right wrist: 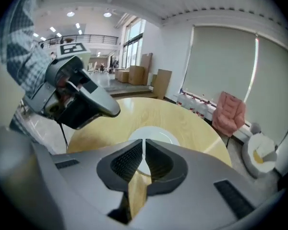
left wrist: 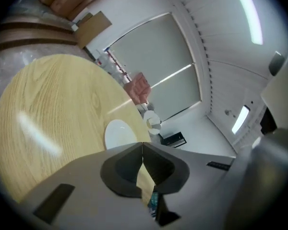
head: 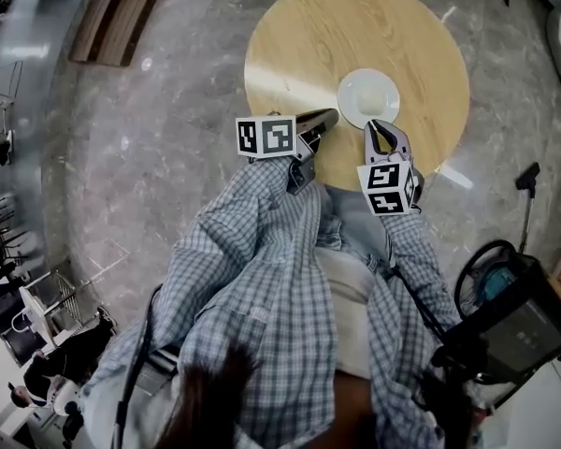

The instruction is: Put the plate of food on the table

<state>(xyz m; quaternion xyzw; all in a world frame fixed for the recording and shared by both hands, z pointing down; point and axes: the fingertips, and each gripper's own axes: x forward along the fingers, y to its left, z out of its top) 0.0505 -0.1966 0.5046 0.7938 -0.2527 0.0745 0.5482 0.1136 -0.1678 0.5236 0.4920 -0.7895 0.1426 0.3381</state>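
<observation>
Plate: the white plate (head: pixel 368 97) lies flat on the round wooden bench (head: pixel 290 45), toward the rim nearest the person and a little to the right of centre.
Plate edge: bare wood shows all round the plate, and the strip is narrowest on the person's side.
Left tool: the left tool (head: pixel 329 118) is just left of the plate, with its tip over bare wood and apart from the plate's rim. Its jaws are pressed together with nothing between them.
Right tool: the right tool (head: pixel 379 129) is on the near side of the plate, and its tip points at the plate's near rim. Its jaws meet at the tips and pinch nothing. The right gripper view shows the plate lying beyond them.
Sleeves: checked sleeves (head: pixel 262 241) reach toward the plate from the person's side.
Room left of the plate: wide bare wood, then open grey stone floor (head: pixel 150 138).
Room beyond the plate: more bare bench out to the far rim.
Room right of the plate: a short stretch of bench, then floor.
Farther off: wooden planks (head: pixel 122 17) lie well to the left and beyond the plate. A black case (head: pixel 514 325) sits well to the near right. A pink chair (right wrist: pixel 230 114) stands beyond the plate, off the bench.
</observation>
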